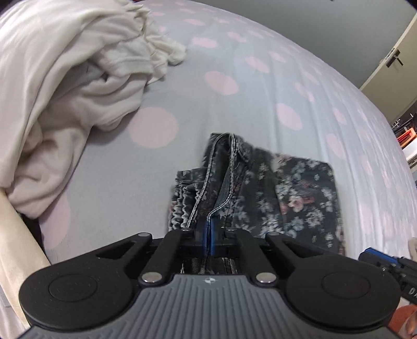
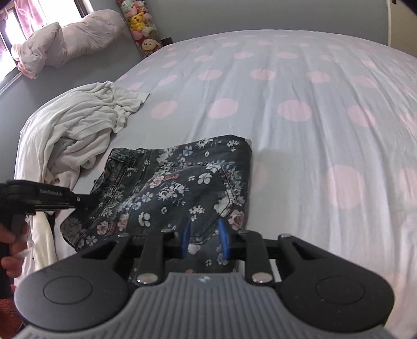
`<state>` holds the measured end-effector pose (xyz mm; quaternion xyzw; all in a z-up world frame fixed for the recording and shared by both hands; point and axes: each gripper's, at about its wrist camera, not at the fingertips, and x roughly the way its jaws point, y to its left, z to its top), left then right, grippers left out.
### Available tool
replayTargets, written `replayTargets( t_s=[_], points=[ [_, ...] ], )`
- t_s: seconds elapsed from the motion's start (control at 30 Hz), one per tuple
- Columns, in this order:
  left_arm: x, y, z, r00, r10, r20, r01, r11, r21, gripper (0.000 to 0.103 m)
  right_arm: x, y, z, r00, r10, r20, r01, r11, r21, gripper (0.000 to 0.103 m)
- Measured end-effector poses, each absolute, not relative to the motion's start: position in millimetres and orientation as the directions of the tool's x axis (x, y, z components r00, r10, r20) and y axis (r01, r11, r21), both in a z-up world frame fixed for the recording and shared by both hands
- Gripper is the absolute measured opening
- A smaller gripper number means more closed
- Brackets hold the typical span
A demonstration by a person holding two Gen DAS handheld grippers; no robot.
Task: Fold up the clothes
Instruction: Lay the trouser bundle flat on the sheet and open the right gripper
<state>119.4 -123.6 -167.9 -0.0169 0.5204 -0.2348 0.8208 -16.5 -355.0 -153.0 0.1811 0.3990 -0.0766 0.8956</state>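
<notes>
Dark floral denim shorts (image 2: pixel 177 187) lie folded on the polka-dot bed sheet (image 2: pixel 299 109). In the left wrist view my left gripper (image 1: pixel 208 234) is shut on a seamed edge of the shorts (image 1: pixel 260 187), and that edge stands lifted off the sheet. The left gripper (image 2: pixel 78 200) enters the right wrist view from the left, held by a hand (image 2: pixel 10 247). My right gripper (image 2: pixel 206 240) hovers open just over the near edge of the shorts, blue pads apart, with nothing held. Its tip (image 1: pixel 375 256) shows at the right edge of the left wrist view.
A crumpled white garment (image 2: pixel 75 130) lies heaped on the bed left of the shorts, also large in the left wrist view (image 1: pixel 65 86). A pale duvet bundle (image 2: pixel 67 39) and plush toys (image 2: pixel 140 23) sit beyond the bed. A door (image 1: pixel 391 67) stands at the right.
</notes>
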Motion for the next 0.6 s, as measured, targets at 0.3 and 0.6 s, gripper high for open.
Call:
replayTargets(
  t_s=[0.3, 0.6],
  points=[
    [120.5, -123.0, -191.8, 0.345, -0.404, -0.847, 0.379, 0.886, -0.268, 0.003, 1.8, -356.9, -206.8, 0.602, 0.056, -0.797, 0.258, 0.931, 0.260, 0.026],
    [119.4, -106.7, -181.5, 0.370, -0.459, -0.808, 0.328, 0.878, -0.348, 0.003, -12.1, -366.3, -212.7, 0.635, 0.093, -0.767, 0.242, 0.919, 0.312, 0.027]
  ],
)
